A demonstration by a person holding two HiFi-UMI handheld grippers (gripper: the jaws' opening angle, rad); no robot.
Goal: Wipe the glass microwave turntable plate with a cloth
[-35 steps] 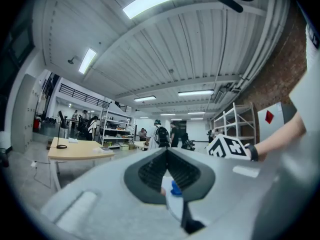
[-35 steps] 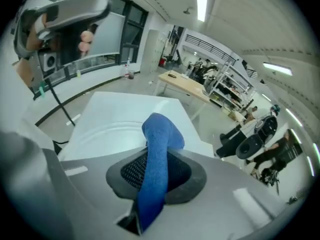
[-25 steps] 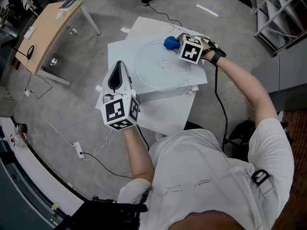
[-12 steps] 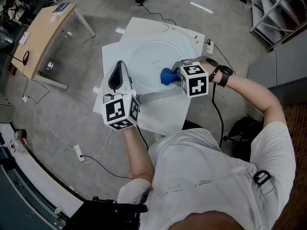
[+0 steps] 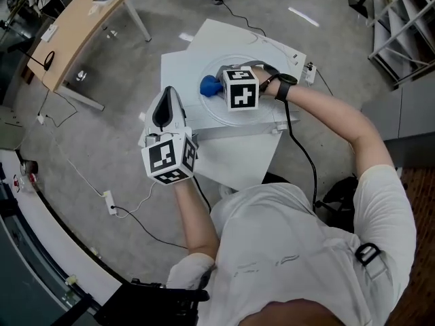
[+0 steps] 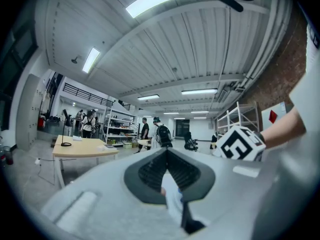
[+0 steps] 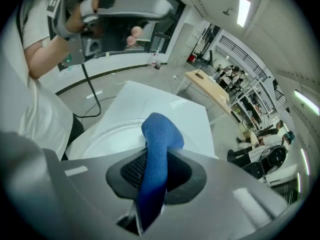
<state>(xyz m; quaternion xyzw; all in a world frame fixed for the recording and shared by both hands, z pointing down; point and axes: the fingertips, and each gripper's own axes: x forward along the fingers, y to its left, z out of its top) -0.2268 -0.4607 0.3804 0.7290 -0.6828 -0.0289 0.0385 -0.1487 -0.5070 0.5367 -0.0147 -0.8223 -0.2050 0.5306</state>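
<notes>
The clear glass turntable plate (image 5: 209, 111) lies flat on a white table (image 5: 231, 158). My right gripper (image 5: 217, 87) is over the plate's left part, shut on a blue cloth (image 5: 209, 85) whose bunched end rests on the glass. In the right gripper view the cloth (image 7: 157, 144) sticks out between the jaws above the plate (image 7: 107, 139). My left gripper (image 5: 168, 92) is held off the table's left edge, apart from the plate, its jaws together with nothing between them. In its own view the left gripper (image 6: 166, 151) points out into the room.
A wooden desk (image 5: 75, 36) stands at the far left. Cables and a power strip (image 5: 110, 212) lie on the floor to the left. A black cable (image 5: 302, 155) trails from my right wrist. Metal shelving (image 5: 401, 26) is at the upper right. Several people (image 6: 150, 131) stand far off.
My right gripper has swept the blue cloth from the plate's far right, along its near edge, to its left side. The left gripper has stayed where it was.
</notes>
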